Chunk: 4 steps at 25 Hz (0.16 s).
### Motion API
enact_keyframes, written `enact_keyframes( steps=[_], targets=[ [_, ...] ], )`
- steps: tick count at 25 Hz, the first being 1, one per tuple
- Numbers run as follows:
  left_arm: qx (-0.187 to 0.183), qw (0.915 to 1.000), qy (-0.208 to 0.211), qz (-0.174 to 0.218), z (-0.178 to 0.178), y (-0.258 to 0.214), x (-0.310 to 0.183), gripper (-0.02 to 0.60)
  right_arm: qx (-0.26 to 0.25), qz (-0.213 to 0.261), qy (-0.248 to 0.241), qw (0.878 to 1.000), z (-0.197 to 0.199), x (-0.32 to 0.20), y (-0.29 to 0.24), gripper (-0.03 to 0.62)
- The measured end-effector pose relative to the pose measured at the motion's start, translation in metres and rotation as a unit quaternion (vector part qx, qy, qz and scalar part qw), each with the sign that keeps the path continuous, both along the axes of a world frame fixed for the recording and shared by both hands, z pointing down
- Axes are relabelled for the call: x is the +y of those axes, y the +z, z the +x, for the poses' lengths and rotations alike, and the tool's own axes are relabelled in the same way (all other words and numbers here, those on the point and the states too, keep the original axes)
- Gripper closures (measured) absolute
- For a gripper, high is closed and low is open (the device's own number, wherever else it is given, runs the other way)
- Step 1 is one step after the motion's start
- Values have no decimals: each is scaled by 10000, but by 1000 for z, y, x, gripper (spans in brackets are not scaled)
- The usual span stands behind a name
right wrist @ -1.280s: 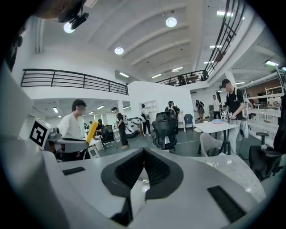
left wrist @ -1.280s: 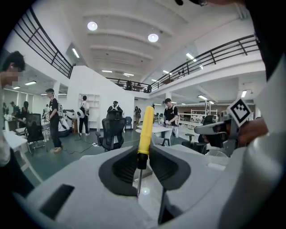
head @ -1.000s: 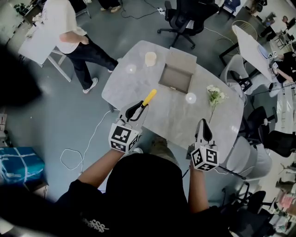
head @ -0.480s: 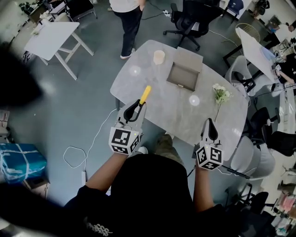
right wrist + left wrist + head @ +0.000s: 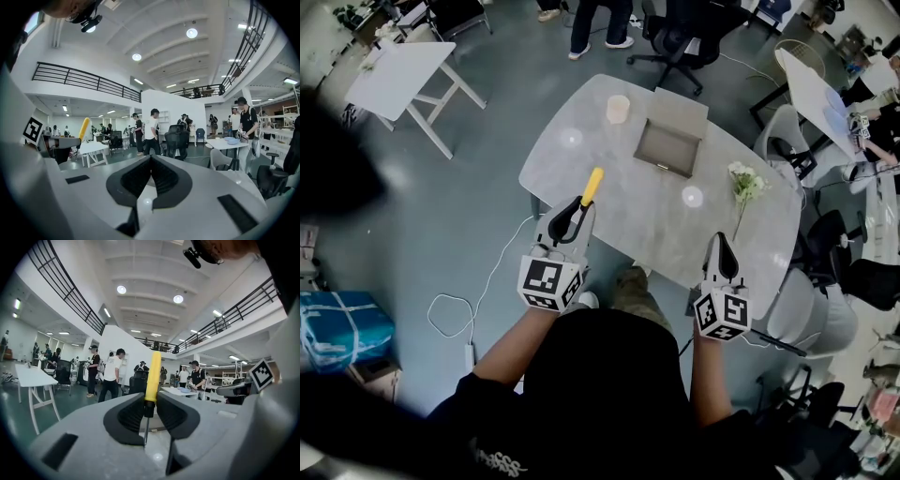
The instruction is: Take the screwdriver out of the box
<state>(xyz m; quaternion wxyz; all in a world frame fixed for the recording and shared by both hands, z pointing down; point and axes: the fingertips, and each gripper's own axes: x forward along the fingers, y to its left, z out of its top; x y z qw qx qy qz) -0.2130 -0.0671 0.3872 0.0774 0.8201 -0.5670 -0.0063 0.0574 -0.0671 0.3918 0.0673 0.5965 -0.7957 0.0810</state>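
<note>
- The left gripper (image 5: 577, 206) has its two jaws clamped partway closed on one screwdriver (image 5: 592, 185).
- In the left gripper view the pads of the left gripper (image 5: 150, 405) pinch the screwdriver (image 5: 153, 376) at the dark collar where the yellow handle ends. The handle juts out past the jaw tips, and the thin metal shaft runs back between the pads.
- The right gripper (image 5: 719, 242) has its two jaws closed together. The right gripper view shows the right gripper (image 5: 150, 159) with nothing between them.
- Both grippers hover over the near edge of the desk (image 5: 642, 220), the left at its left corner and the right at its right side, well apart.
- The screwdriver is outside the one cardboard box (image 5: 680, 112) and well apart from it. The box stands open at the far side of the desk.
- On the desk there is also one pale cup (image 5: 619, 109) just left of the box, and one sprig of white flowers (image 5: 742, 182) to its right.
- Two bright round spots show on the desktop.
- Beyond the desk are one white folding table (image 5: 401, 79), one black office chair (image 5: 677, 41) and two pairs of standing legs.
</note>
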Motion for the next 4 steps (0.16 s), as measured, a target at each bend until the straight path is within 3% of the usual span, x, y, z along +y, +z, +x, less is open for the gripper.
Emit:
enact_keyframes(
  steps=[4],
  targets=[
    [-7, 10000, 22, -24, 8, 4, -12, 489, 13, -50, -27, 10000, 5, -11, 7, 582]
  ],
)
